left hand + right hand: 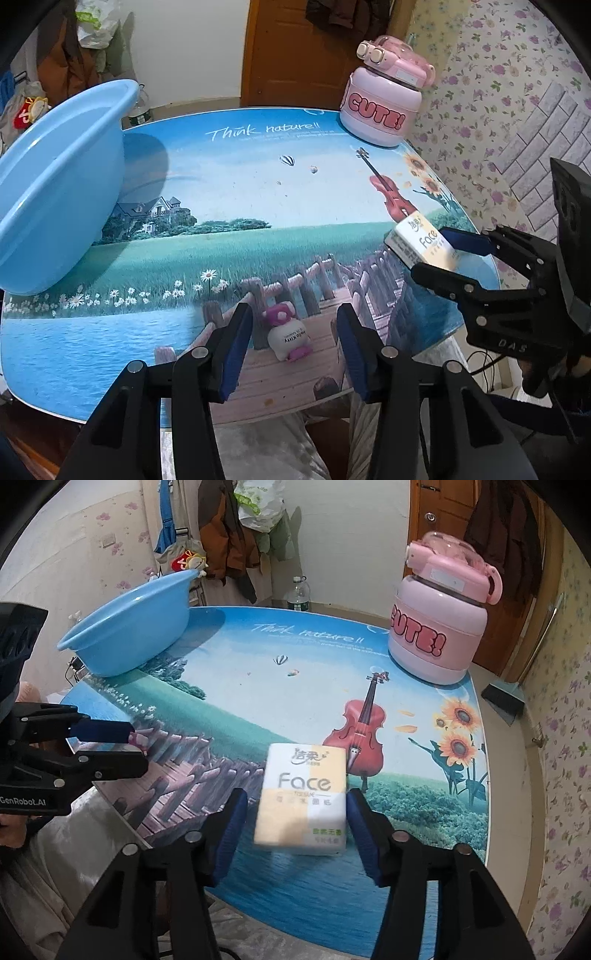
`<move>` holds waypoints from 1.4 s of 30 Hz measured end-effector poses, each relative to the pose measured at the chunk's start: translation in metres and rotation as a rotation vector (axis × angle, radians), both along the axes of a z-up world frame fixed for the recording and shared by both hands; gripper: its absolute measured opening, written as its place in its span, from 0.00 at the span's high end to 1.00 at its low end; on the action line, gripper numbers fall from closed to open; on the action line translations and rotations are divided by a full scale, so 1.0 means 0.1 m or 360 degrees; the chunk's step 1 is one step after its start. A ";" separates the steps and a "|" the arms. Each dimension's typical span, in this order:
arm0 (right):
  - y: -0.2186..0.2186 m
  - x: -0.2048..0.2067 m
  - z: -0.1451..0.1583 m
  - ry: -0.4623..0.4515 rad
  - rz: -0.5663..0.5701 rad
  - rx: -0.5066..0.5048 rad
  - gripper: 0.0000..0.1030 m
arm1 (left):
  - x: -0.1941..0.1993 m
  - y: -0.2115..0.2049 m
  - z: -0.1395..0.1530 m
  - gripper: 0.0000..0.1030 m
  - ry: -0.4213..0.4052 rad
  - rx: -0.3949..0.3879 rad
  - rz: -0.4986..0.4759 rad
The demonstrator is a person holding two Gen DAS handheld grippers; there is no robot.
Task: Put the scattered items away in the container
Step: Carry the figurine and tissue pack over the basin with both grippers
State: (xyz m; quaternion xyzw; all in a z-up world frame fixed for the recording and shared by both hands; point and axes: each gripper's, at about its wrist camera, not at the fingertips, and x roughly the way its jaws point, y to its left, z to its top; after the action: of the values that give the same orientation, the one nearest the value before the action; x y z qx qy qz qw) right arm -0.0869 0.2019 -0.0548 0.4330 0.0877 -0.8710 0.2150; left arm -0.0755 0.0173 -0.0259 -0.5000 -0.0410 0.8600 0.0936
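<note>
A small white and pink Hello Kitty toy (287, 338) lies on the picture-printed table (240, 192) near its front edge. My left gripper (293, 350) stands open around the toy, with a gap at each blue pad. A white and yellow tissue pack (302, 797) marked "Face" sits between the fingers of my right gripper (299, 834); there is a clear gap at the left pad and the right pad is close to the pack's edge. In the left wrist view the right gripper (432, 251) and tissue pack (421, 243) are at the table's right edge. The blue basin (55, 184) stands at the far left.
A pink jug (439, 638) marked "CUTE!" stands at the table's far right corner. The blue basin (129, 638) overhangs the far left edge. The left gripper (136, 747) reaches in from the left. Clothes, a door and flowered walls surround the table.
</note>
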 end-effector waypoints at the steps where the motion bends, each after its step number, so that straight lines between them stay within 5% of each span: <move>1: 0.00 0.00 0.00 0.0003 -0.0002 -0.0001 0.44 | 0.00 0.01 -0.01 0.56 -0.0005 -0.0017 0.0016; 11: -0.03 -0.08 -0.12 0.0035 -0.0068 0.0013 0.44 | 0.00 0.04 -0.07 0.56 -0.0019 -0.0037 0.0181; 20: -0.07 -0.02 -0.14 0.0118 -0.0087 -0.0039 0.44 | 0.04 0.01 -0.09 0.79 0.0030 -0.0031 0.0144; 22: -0.07 -0.02 -0.14 0.0129 -0.0093 -0.0044 0.54 | 0.06 0.00 -0.09 0.79 0.0039 -0.0022 0.0135; 42: -0.03 0.00 0.14 0.0194 -0.0190 -0.0095 0.54 | 0.15 -0.26 0.24 0.79 0.0213 0.0125 0.0132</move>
State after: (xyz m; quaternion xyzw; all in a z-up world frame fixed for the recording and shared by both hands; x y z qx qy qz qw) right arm -0.0870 0.1984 -0.0412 0.3772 0.0487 -0.9092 0.1697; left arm -0.0606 -0.0091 -0.0014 -0.4352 -0.0892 0.8923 0.0800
